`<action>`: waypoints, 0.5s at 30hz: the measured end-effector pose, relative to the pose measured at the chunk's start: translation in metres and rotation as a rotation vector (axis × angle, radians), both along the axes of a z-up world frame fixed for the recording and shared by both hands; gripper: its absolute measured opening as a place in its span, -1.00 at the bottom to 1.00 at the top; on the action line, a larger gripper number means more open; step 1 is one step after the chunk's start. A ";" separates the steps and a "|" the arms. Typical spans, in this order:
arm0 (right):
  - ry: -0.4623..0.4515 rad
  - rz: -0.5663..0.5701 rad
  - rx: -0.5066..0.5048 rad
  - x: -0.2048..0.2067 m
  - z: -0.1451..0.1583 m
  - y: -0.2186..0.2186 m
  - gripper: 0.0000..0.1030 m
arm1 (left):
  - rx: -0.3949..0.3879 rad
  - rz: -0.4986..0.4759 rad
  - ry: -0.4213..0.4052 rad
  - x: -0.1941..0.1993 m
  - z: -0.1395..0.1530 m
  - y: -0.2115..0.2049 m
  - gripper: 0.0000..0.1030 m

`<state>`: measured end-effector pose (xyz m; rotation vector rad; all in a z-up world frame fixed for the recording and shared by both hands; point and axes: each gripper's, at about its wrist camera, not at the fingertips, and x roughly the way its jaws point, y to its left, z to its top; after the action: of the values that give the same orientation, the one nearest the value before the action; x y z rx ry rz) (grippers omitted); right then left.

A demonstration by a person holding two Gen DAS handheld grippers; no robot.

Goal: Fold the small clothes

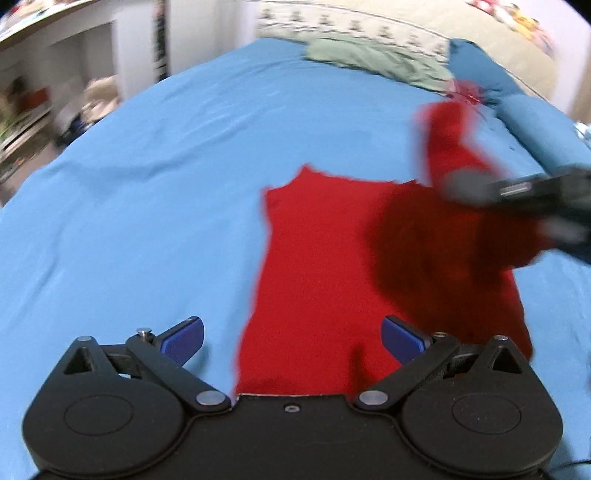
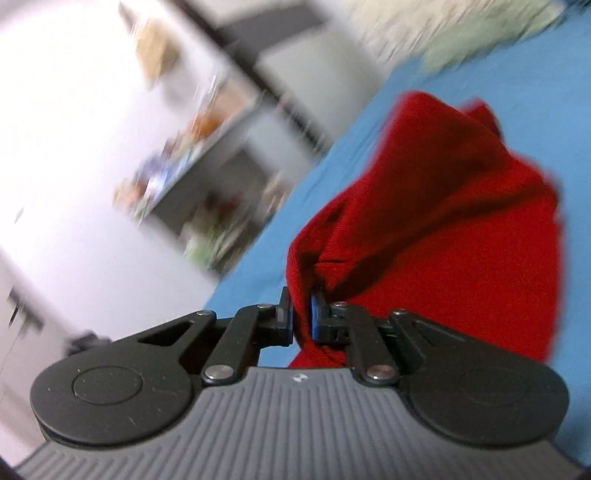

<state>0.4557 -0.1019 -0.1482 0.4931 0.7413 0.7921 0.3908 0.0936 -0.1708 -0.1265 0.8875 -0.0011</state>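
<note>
A small red garment (image 1: 317,266) lies partly flat on the blue bedsheet (image 1: 147,206). Its right side is lifted off the bed and casts a dark shadow on the flat part. In the left wrist view my left gripper (image 1: 291,338) hovers over the near edge of the garment, jaws wide apart, nothing between the blue pads (image 1: 184,338). My right gripper (image 1: 458,186) appears blurred at the right, holding up the raised cloth. In the right wrist view my right gripper (image 2: 302,314) is shut on a bunched fold of the red garment (image 2: 443,229), which hangs ahead of the fingers.
A green garment (image 1: 373,59) and a patterned beige cover (image 1: 369,22) lie at the far end of the bed, with a darker blue pillow (image 1: 517,107) at the right. White shelving (image 1: 74,74) stands beyond the bed's left edge.
</note>
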 end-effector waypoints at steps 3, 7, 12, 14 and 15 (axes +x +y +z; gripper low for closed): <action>0.054 0.080 -0.081 0.007 -0.035 0.044 -0.54 | -0.010 0.009 -0.002 -0.016 -0.011 0.010 1.00; 0.094 0.083 -0.046 0.011 -0.051 0.044 -0.41 | -0.009 -0.011 -0.013 -0.018 -0.015 0.006 1.00; -0.054 -0.059 0.032 -0.014 -0.008 -0.017 0.95 | -0.058 -0.070 -0.097 -0.030 0.001 -0.001 1.00; -0.087 -0.148 0.004 -0.033 0.002 -0.045 0.95 | -0.101 -0.097 -0.110 -0.029 0.003 -0.006 1.00; -0.109 -0.194 -0.039 -0.044 0.005 -0.056 0.95 | -0.131 -0.105 -0.110 -0.026 0.002 -0.007 1.00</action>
<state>0.4115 -0.1579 -0.1436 0.4750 0.5966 0.6178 0.3648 0.0869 -0.1692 -0.1996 0.7832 -0.1630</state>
